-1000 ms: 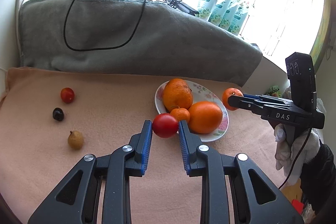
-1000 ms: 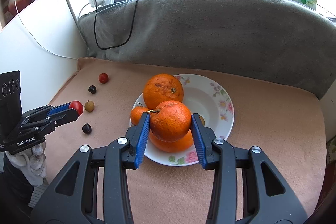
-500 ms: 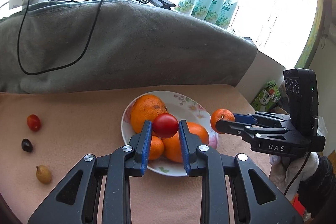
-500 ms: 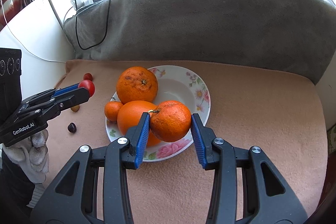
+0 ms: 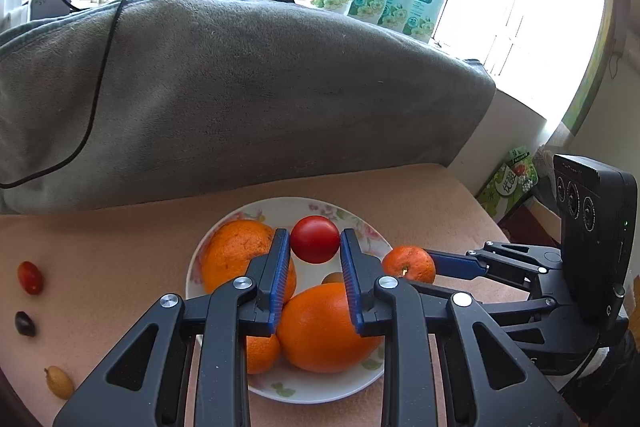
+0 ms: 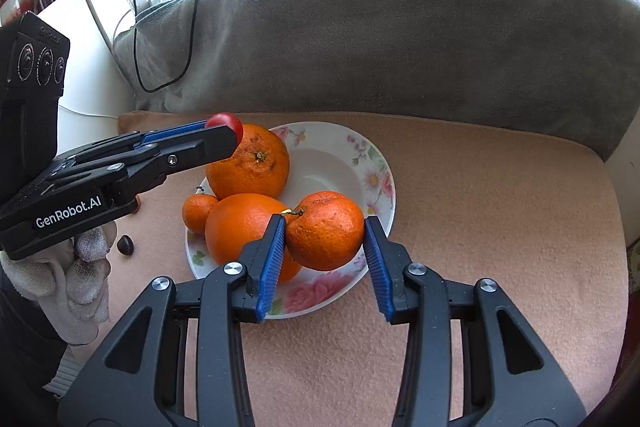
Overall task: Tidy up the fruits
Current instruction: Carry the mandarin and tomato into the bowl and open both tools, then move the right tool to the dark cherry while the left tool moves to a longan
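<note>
Red tomato (image 5: 315, 239) and mandarin (image 6: 325, 230), both held above floral plate (image 6: 376, 163)

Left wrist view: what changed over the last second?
The left tongs carried the red tomato from beside the plate to above its middle. The right tongs drew the mandarin back toward the plate's near right edge. Both grips stayed shut; the oranges on the plate and the small fruits on the cloth did not move.
</note>
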Motion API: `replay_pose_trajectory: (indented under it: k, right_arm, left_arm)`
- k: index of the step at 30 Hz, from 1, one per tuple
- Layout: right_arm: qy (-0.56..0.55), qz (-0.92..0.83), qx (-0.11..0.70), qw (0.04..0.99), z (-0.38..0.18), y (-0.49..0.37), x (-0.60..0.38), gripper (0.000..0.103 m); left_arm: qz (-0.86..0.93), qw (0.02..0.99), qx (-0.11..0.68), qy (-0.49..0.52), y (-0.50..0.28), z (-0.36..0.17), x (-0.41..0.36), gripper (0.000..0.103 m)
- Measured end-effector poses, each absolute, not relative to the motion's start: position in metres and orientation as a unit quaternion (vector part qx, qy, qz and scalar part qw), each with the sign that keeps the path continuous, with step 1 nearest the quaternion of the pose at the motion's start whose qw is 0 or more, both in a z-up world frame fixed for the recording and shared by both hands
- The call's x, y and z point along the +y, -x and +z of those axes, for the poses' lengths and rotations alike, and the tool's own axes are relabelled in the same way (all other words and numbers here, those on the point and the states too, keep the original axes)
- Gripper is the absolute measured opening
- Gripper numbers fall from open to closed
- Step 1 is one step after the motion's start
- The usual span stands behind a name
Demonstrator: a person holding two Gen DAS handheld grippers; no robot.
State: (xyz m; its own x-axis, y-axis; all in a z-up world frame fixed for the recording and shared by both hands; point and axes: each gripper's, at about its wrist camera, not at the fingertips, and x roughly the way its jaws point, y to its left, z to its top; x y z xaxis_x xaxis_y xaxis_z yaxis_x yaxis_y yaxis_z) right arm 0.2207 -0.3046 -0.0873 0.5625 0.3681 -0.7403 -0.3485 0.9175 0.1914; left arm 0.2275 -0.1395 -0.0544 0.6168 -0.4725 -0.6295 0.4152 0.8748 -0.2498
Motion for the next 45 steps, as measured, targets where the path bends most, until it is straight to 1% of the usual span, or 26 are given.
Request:
replay_pose_trajectory:
  k: [18, 19, 20, 21, 22, 23, 24, 25, 26, 28, 29, 30, 45]
  right_arm:
    - [0.003, 0.201, 0.422, 0.884, -0.090, -0.219, -0.298, 0.042]
    - [0.003, 0.201, 0.422, 0.884, -0.090, -0.220, -0.297, 0.042]
    - [0.002, 0.200, 0.422, 0.884, -0.090, -0.220, -0.297, 0.043]
    - [0.002, 0.199, 0.421, 0.885, -0.089, -0.220, -0.297, 0.050]
    - [0.002, 0.198, 0.418, 0.886, -0.088, -0.219, -0.297, 0.057]
    - [0.002, 0.197, 0.413, 0.889, -0.087, -0.218, -0.297, 0.070]
    - [0.002, 0.196, 0.407, 0.892, -0.085, -0.216, -0.298, 0.074]
    - [0.002, 0.197, 0.403, 0.894, -0.082, -0.215, -0.298, 0.075]
    - [0.002, 0.197, 0.400, 0.895, -0.081, -0.214, -0.298, 0.076]
    - [0.003, 0.196, 0.399, 0.896, -0.079, -0.213, -0.298, 0.081]
    - [0.004, 0.196, 0.398, 0.896, -0.078, -0.212, -0.298, 0.085]
    - [0.004, 0.197, 0.397, 0.896, -0.078, -0.211, -0.298, 0.087]
    - [0.015, 0.186, 0.389, 0.902, -0.066, -0.193, -0.294, 0.088]
  left_arm:
    - [-0.245, 0.898, 0.363, 0.037, -0.233, -0.055, -0.141, 0.025]
    - [-0.245, 0.899, 0.362, 0.036, -0.233, -0.055, -0.141, 0.027]
    - [-0.244, 0.899, 0.361, 0.036, -0.232, -0.054, -0.141, 0.034]
    - [-0.243, 0.900, 0.359, 0.037, -0.232, -0.053, -0.141, 0.042]
    - [-0.244, 0.900, 0.358, 0.038, -0.232, -0.053, -0.141, 0.044]
    - [-0.246, 0.900, 0.357, 0.038, -0.232, -0.052, -0.141, 0.045]
    - [-0.245, 0.901, 0.357, 0.037, -0.231, -0.052, -0.141, 0.048]
    - [-0.244, 0.901, 0.356, 0.035, -0.231, -0.051, -0.141, 0.051]
    - [-0.242, 0.902, 0.356, 0.035, -0.231, -0.051, -0.141, 0.057]
    - [-0.241, 0.903, 0.355, 0.039, -0.231, -0.050, -0.140, 0.058]
    - [-0.239, 0.903, 0.356, 0.041, -0.231, -0.050, -0.139, 0.063]
    - [-0.235, 0.904, 0.356, 0.042, -0.231, -0.049, -0.138, 0.069]
    - [-0.207, 0.913, 0.350, 0.025, -0.221, -0.040, -0.135, 0.070]
